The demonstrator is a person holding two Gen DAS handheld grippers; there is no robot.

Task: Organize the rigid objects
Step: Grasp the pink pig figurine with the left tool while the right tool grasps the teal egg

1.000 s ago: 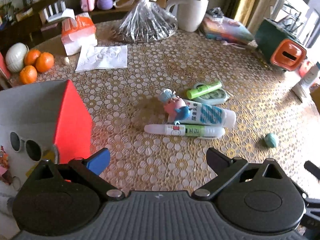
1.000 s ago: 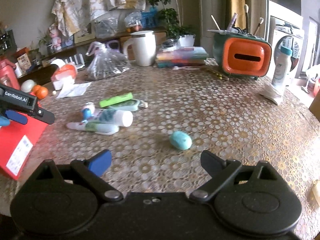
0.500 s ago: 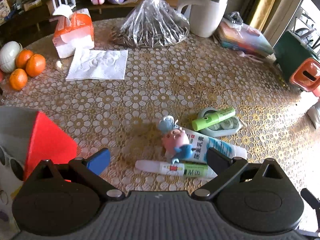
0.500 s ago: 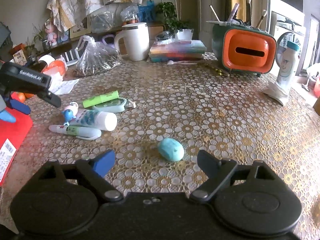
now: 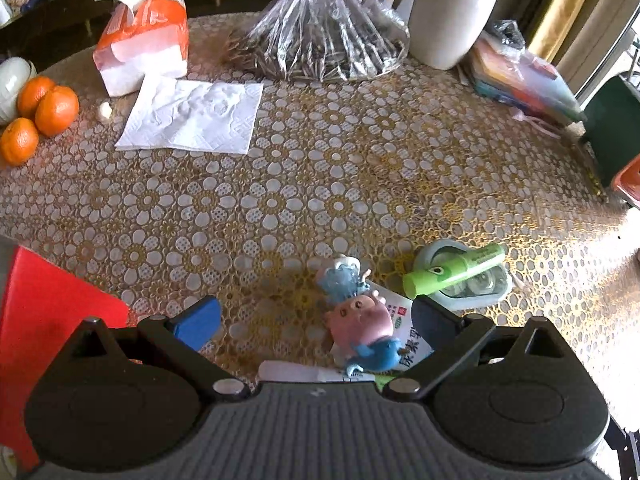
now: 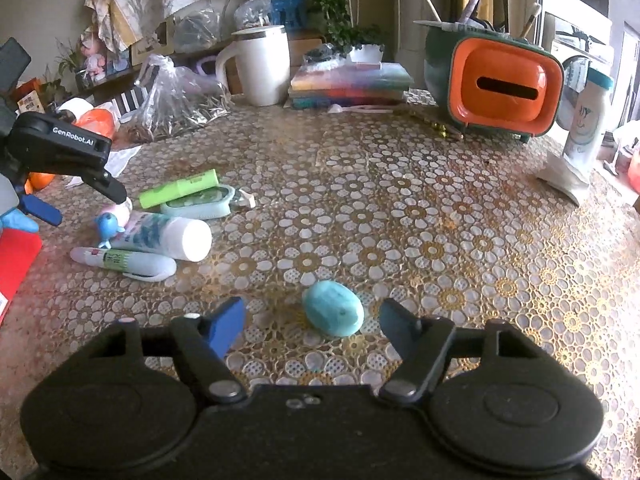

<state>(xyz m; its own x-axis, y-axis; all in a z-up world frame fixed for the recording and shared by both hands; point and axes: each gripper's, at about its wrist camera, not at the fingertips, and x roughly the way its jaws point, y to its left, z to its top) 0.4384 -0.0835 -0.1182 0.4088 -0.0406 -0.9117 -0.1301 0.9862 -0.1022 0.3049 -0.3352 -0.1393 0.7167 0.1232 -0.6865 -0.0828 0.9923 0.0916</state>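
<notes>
A pink and blue pig toy [image 5: 360, 320] lies on a white toothpaste tube [image 5: 408, 344], between the fingers of my left gripper [image 5: 316, 320], which is open and not touching it. A slim white tube [image 5: 304, 372] lies just below it. A green tube [image 5: 452, 272] rests on a teal case [image 5: 484, 292] to the right. In the right wrist view, a teal egg-shaped object [image 6: 332, 308] sits on the tablecloth between the fingers of my right gripper [image 6: 314, 326]. Its jaws are closing, with gaps left on both sides. My left gripper [image 6: 80, 202] hovers over the pig toy [image 6: 112, 220].
A red box [image 5: 48, 320] stands at the near left. Oranges [image 5: 52, 108], a tissue pack [image 5: 144, 40], a napkin [image 5: 192, 116], a plastic bag [image 5: 320, 32] and a white jug [image 5: 448, 16] line the far side. An orange-fronted holder [image 6: 504, 88] and a bottle [image 6: 588, 120] stand at the right.
My left gripper moved in and down over the pig toy, which now lies between its fingers. My right gripper came closer to the teal object and its jaws narrowed around it.
</notes>
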